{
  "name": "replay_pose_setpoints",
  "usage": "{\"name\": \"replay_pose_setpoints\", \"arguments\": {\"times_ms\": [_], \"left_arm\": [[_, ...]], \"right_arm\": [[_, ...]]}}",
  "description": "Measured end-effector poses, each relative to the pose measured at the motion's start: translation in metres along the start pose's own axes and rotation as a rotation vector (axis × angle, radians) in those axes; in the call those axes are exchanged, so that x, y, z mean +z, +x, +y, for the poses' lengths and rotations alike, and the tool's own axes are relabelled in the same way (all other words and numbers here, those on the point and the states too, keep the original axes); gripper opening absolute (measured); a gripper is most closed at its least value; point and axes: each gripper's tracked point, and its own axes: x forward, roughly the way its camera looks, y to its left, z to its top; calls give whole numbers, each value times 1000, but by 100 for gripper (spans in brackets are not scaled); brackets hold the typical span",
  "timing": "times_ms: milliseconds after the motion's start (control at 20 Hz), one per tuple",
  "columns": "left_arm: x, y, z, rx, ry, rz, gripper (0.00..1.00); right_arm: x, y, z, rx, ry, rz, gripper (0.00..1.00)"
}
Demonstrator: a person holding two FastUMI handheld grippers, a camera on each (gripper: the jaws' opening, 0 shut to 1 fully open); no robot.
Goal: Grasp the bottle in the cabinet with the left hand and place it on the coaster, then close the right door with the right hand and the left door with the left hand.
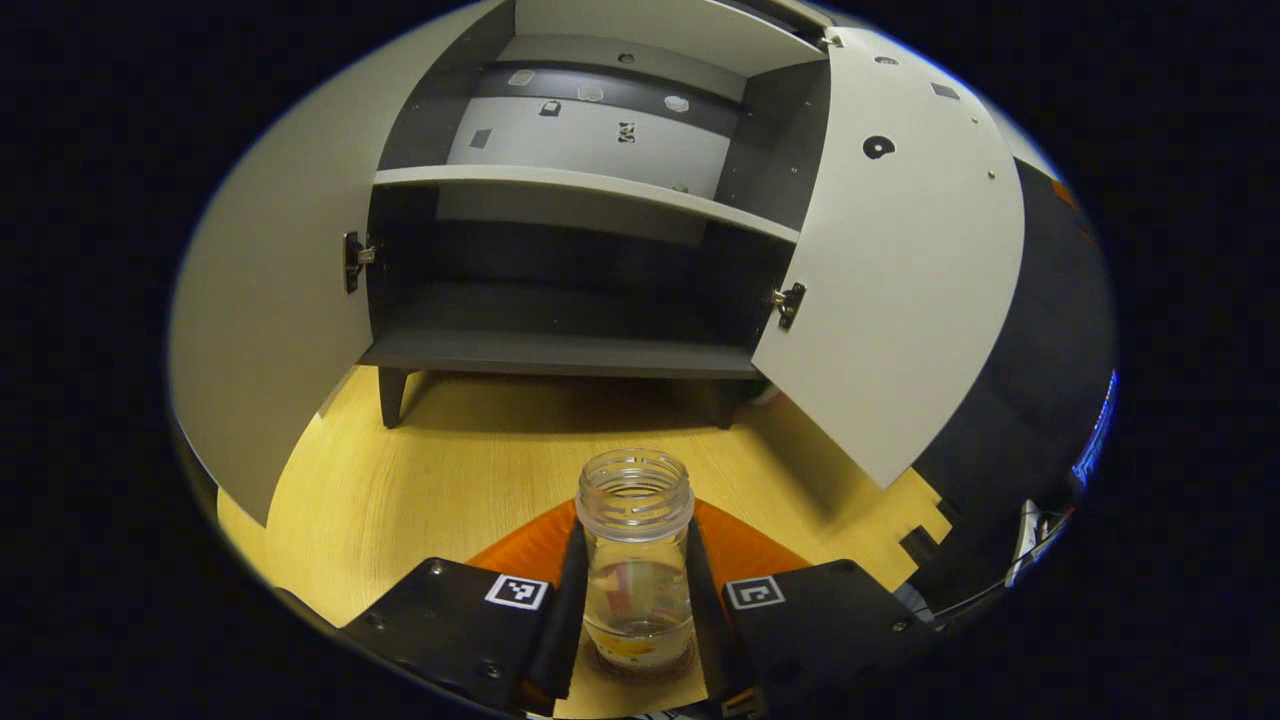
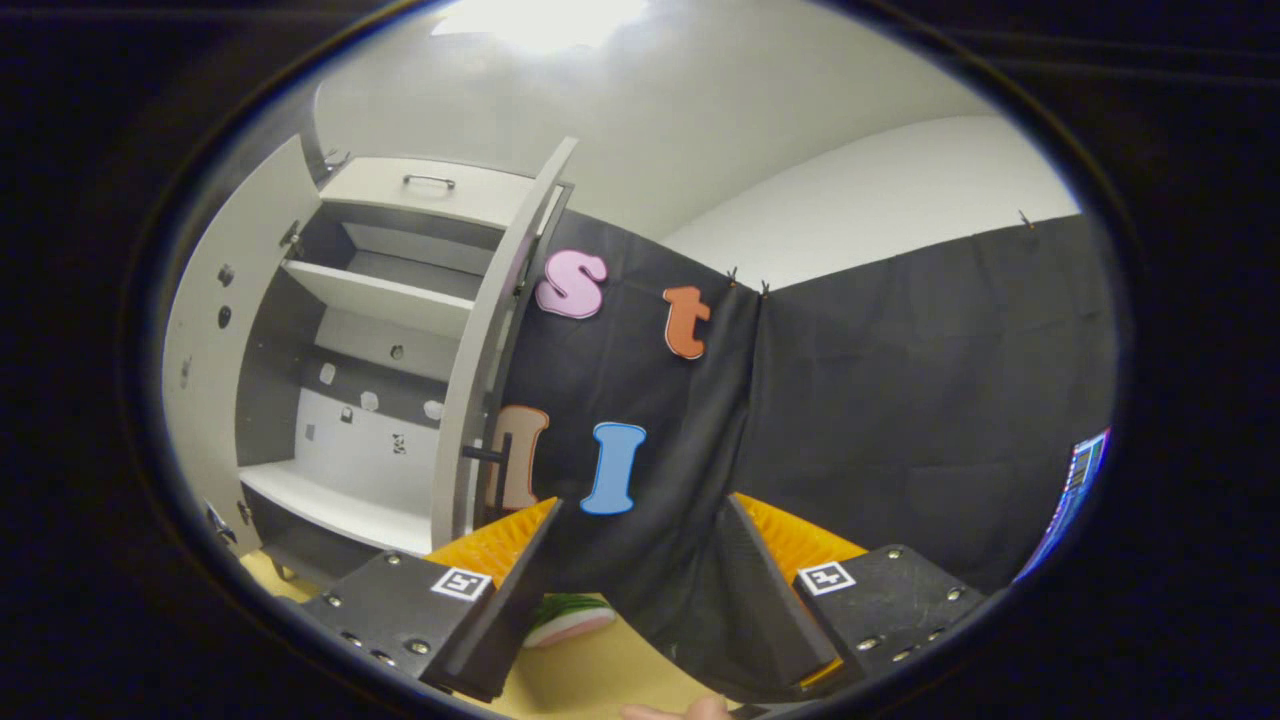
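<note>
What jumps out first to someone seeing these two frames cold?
In the left gripper view, the clear lidless bottle stands between the left gripper jaws, its base on a round coaster on the wooden table. Behind it the cabinet gapes with both doors swung wide and its shelves bare. In the right gripper view, the right gripper hangs with jaws apart, facing the black cloth beside the right door.

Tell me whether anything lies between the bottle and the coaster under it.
Nothing visible does. The bottle, held between the left gripper fingers, has its base right at the coaster on the table.
</note>
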Motion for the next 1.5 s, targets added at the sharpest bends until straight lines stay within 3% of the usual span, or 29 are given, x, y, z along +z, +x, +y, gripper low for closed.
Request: {"name": "replay_pose_setpoints", "arguments": {"times_ms": [350,1050,1150,1300,1500], "left_arm": [[-14,1,2,47,1,-51,52],[-32,-17,-16,18,39,12,58],[-38,-21,-19,12,20,39,61],[-43,-25,-23,7,13,52,77],[-44,-30,-29,2,22,63,77]], "right_arm": [[-5,-2,3,24,-11,19,95],[-14,10,29,82,13,39,94],[-16,10,33,89,23,43,94],[-20,9,37,98,28,54,96],[-25,8,38,102,33,66,94]]}}
